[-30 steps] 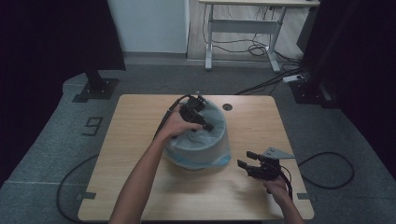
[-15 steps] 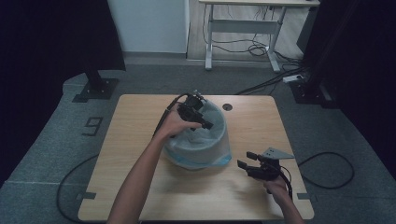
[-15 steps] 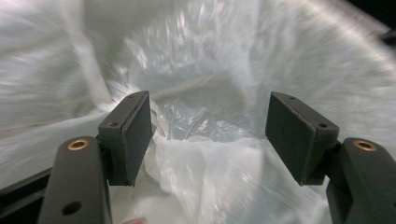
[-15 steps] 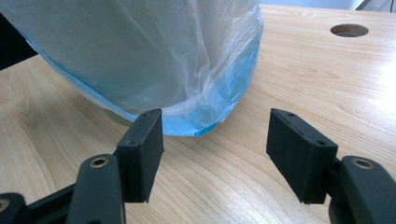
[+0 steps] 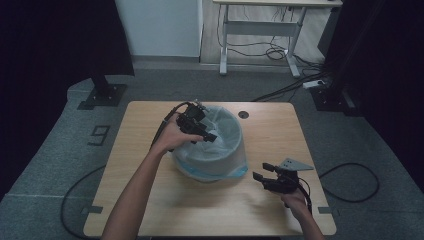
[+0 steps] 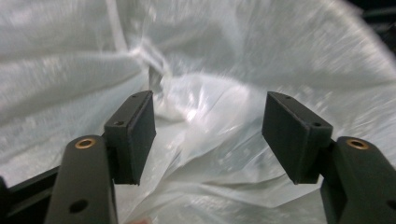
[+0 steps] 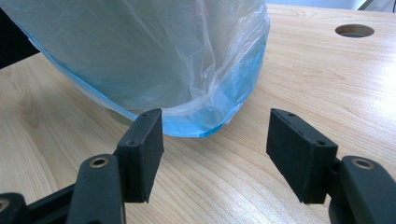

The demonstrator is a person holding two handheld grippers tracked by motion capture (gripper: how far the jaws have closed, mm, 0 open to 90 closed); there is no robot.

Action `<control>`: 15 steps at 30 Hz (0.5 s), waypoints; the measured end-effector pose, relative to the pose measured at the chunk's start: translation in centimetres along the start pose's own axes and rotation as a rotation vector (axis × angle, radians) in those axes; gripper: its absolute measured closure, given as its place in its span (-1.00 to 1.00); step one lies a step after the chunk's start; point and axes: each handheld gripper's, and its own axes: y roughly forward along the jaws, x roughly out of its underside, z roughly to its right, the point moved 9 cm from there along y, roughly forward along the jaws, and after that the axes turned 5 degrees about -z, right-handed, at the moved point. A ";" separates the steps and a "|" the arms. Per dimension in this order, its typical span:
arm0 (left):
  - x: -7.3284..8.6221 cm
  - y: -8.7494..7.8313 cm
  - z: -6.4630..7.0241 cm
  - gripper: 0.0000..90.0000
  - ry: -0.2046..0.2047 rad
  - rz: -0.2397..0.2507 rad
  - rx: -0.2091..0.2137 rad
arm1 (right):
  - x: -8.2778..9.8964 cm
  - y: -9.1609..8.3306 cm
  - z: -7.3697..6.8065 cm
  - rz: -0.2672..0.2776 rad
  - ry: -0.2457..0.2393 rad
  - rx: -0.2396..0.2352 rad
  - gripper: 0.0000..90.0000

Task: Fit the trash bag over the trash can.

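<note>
left gripper (image 5: 210, 138) inside bin liner (image 5: 222, 131), right gripper (image 5: 264, 172) beside bin (image 5: 212, 167)
both jaws apart, left just closing slightly on nothing; pinching thin film risks tearing or dislodging it.

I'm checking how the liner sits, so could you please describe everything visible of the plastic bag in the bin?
The plastic bag is thin, translucent white film, crinkled and glossy, lining a round bin on the wooden table. Its mouth is folded outward over the rim and hangs down the outside, where the loose hem looks blue. Inside, the film bunches into folds. The left tool is open over the bunched lining.
</note>
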 end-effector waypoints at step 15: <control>0.2 1.1 0.1 -0.14 0.009 -0.080 0.003 | 0.1 -0.3 0.5 0.002 0.008 0.011 -0.21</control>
